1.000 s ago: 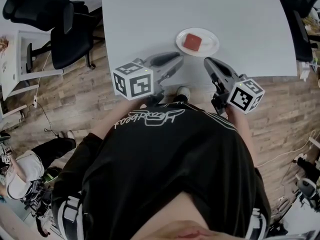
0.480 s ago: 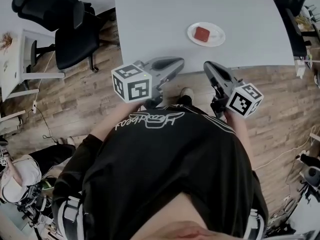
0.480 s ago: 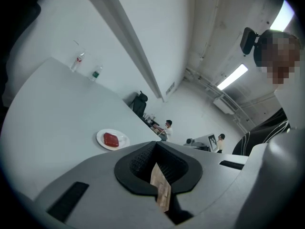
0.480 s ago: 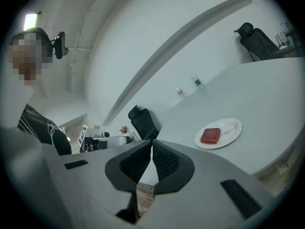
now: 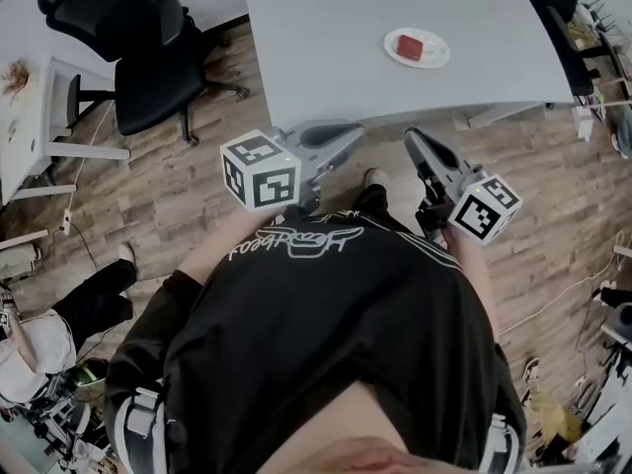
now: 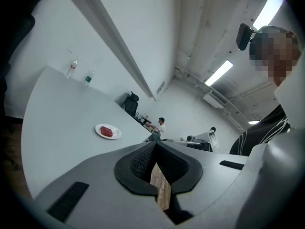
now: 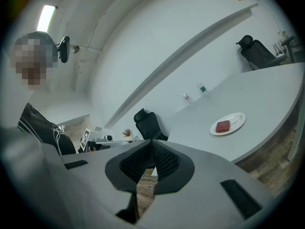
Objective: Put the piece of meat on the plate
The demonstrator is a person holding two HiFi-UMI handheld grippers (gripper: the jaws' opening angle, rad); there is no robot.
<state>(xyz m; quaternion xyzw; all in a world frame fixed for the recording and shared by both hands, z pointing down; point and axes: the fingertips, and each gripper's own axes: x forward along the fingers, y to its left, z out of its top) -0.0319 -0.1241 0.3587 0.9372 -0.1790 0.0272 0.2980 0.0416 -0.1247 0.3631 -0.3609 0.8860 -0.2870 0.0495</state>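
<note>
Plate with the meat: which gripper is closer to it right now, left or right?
Right, narrowly. The right gripper hangs short of the table, nearly in line with the plate; the left gripper is as far back but offset to the plate's left.

Pale grey table [image 5: 326, 47]; wood-plank floor [image 5: 197, 176] beneath and around it. Black office chair [image 5: 148, 57] just left of table, white desk [image 5: 25, 126] further left. White wall [image 7: 143, 56] behind table, strip light [image 6: 219, 73] overhead.
</note>
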